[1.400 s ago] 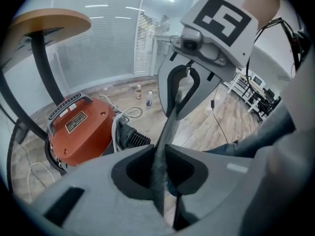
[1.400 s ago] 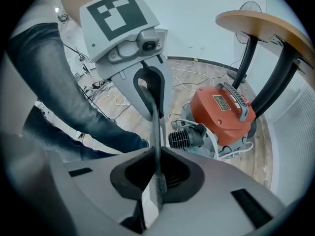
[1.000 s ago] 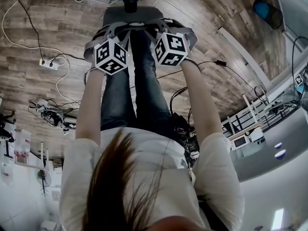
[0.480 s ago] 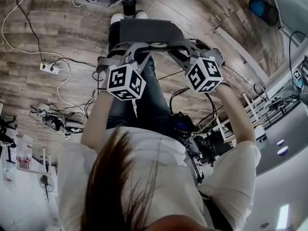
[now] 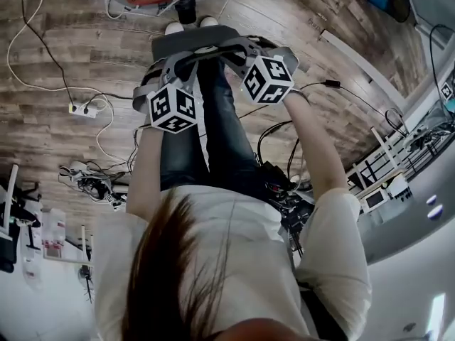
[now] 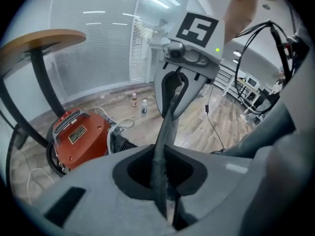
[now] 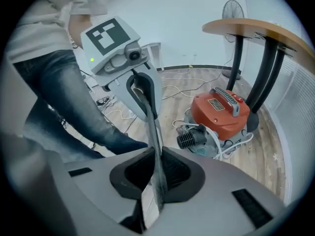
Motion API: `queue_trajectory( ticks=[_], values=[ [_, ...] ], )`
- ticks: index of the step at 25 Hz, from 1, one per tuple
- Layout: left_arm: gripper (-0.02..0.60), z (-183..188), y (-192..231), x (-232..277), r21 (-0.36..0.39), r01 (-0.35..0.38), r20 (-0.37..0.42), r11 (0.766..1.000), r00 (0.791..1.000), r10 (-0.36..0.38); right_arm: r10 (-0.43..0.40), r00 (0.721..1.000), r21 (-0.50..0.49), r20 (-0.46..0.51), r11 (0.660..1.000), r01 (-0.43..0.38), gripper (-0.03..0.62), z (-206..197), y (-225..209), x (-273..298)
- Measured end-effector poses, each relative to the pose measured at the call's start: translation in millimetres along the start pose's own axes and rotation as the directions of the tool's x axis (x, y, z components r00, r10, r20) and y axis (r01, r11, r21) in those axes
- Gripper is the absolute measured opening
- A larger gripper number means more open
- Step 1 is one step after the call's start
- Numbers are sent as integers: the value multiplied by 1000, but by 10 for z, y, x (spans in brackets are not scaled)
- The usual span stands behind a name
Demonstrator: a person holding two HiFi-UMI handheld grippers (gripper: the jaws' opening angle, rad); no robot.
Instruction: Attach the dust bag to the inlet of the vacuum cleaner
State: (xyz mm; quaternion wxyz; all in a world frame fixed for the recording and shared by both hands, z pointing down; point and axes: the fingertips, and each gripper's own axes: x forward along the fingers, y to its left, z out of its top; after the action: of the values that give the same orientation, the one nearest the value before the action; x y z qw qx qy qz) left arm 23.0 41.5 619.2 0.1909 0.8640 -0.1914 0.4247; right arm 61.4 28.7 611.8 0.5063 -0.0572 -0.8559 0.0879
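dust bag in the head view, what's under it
The grey dust bag covers the person's shins and most of both feet; only two white shoe tips show past its far edge, on the wooden floor. The floor directly beneath is hidden.

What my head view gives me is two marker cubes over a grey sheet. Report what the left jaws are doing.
Observer: In the left gripper view, the left gripper is shut on the dust bag, which shows edge-on as a thin strip.
Operator: Now the right one.
Observer: The right gripper is shut on the same bag, at its other end.
Operator: Describe the vacuum's side. My view crops it.
Observer: In the right gripper view, the vacuum cleaner has a black ribbed opening low on the side facing the grippers, and a white cord is looped beside it.
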Motion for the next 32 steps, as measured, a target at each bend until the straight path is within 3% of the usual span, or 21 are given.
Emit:
queue_trajectory(
  ticks=[6, 9, 15, 21, 26, 32],
  values=[
    [44, -394, 404, 136, -22, -78, -35, 997, 996, 78, -76, 997, 125, 33, 990, 71, 41, 156, -235, 480],
    [44, -440, 502, 232, -33, -87, -38, 996, 996, 86, -95, 995, 133, 14, 987, 92, 42, 139, -331, 568],
    [46, -473, 498, 382, -57, -33, -41, 998, 999, 30, -77, 997, 146, -16, 986, 78, 41, 38, -338, 624],
    [46, -262, 292, 236, 29, 15, -3, 999, 1000, -15, 16, 1000, 124, 6, 992, -17, 40, 14, -175, 340],
    [46, -241, 259, 314, -47, -53, -33, 997, 998, 52, -8, 1000, 141, -6, 990, 8, 44, -60, -260, 338],
    [46, -438, 590, 435, -85, -112, -63, 990, 992, 107, -90, 996, 119, -25, 989, 92, 41, 22, -481, 619]
  ],
)
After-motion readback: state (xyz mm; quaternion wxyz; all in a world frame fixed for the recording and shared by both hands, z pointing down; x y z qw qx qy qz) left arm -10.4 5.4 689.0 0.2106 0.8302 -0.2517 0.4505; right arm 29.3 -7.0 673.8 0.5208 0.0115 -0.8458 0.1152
